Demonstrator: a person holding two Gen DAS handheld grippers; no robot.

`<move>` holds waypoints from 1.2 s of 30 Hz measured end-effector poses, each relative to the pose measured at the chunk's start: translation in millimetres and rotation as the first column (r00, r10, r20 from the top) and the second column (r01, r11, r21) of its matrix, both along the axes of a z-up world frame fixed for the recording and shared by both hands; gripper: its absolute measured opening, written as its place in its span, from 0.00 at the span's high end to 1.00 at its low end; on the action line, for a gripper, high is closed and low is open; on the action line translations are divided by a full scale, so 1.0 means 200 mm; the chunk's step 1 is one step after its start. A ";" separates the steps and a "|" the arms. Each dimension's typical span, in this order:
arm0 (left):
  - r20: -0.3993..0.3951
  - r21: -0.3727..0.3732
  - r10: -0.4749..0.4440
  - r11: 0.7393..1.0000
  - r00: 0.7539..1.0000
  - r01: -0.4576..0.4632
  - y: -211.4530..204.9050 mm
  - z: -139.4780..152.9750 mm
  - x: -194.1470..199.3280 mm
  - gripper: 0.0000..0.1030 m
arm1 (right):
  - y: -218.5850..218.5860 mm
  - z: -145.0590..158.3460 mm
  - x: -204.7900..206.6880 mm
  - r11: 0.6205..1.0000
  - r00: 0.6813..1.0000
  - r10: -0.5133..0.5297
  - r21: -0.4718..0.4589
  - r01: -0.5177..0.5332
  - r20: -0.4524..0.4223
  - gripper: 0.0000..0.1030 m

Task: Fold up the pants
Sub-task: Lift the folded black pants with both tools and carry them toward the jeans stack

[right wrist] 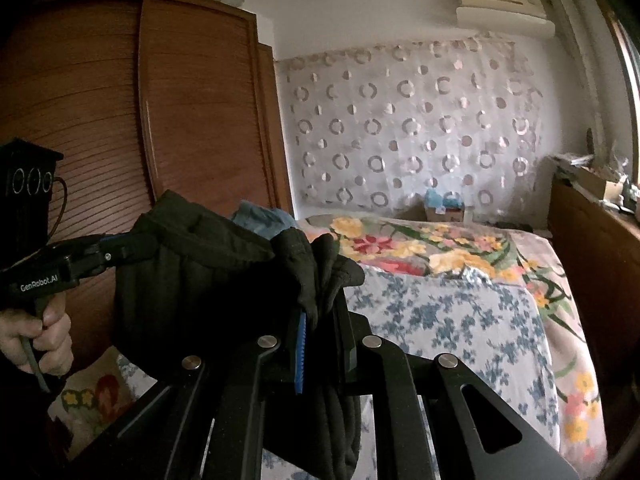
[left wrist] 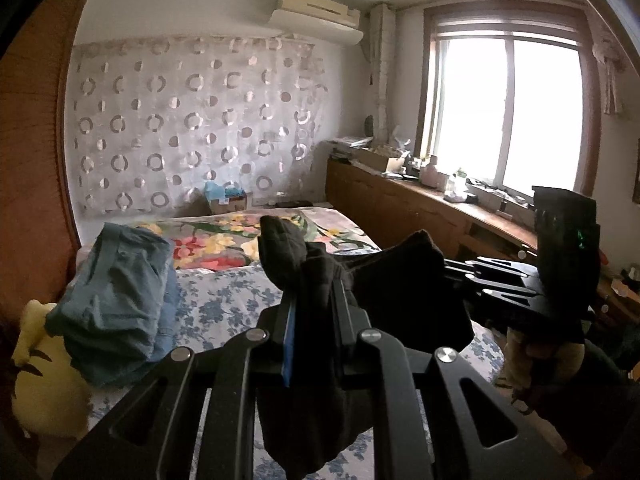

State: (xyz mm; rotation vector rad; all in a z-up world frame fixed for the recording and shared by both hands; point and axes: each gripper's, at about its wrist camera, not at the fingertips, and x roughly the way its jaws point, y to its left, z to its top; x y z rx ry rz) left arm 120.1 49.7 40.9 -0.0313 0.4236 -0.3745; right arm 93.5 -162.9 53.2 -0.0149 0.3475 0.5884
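The black pants (left wrist: pixel 400 280) are held up in the air above the near edge of the bed (left wrist: pixel 224 304), stretched between the two tools. The left tool (left wrist: pixel 316 280) and the right tool (right wrist: pixel 320 300) are each clamped on a bunched edge of the fabric.

Daylight from the overexposed window (left wrist: pixel 506 112) at right blows out the panes and leaves the room dim, the black pants (left wrist: pixel 320 276) and near foreground without detail, while fisheye curvature bends walls and dark vignetting fills the corners of both views.
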 end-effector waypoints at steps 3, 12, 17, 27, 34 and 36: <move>-0.003 0.000 0.018 1.000 1.000 -0.018 0.05 0.00 0.04 0.85 | 0.01 -0.02 0.08 1.000 1.000 0.019 0.003 -0.019 0.001 0.90; -0.005 0.004 0.060 0.998 0.998 -0.060 0.14 0.04 0.22 0.85 | 0.09 0.00 0.35 0.997 0.997 0.075 -0.011 -0.075 0.006 0.90; -0.007 0.007 0.082 0.997 0.997 -0.082 0.20 0.04 0.34 0.85 | 0.11 -0.01 0.52 0.995 0.995 0.099 -0.016 -0.099 0.010 0.90; -0.029 0.011 0.135 0.991 0.990 -0.134 0.30 -0.01 0.51 0.85 | 0.20 -0.06 0.83 0.991 0.991 0.136 -0.008 -0.136 -0.008 0.90; -0.050 0.012 0.182 0.983 0.982 -0.182 0.36 -0.06 0.58 0.85 | 0.27 -0.11 1.02 0.985 0.985 0.172 -0.016 -0.172 -0.026 0.90; -0.052 0.014 0.198 0.980 0.979 -0.198 0.37 -0.07 0.60 0.85 | 0.28 -0.12 1.09 0.982 0.982 0.186 -0.013 -0.187 -0.032 0.90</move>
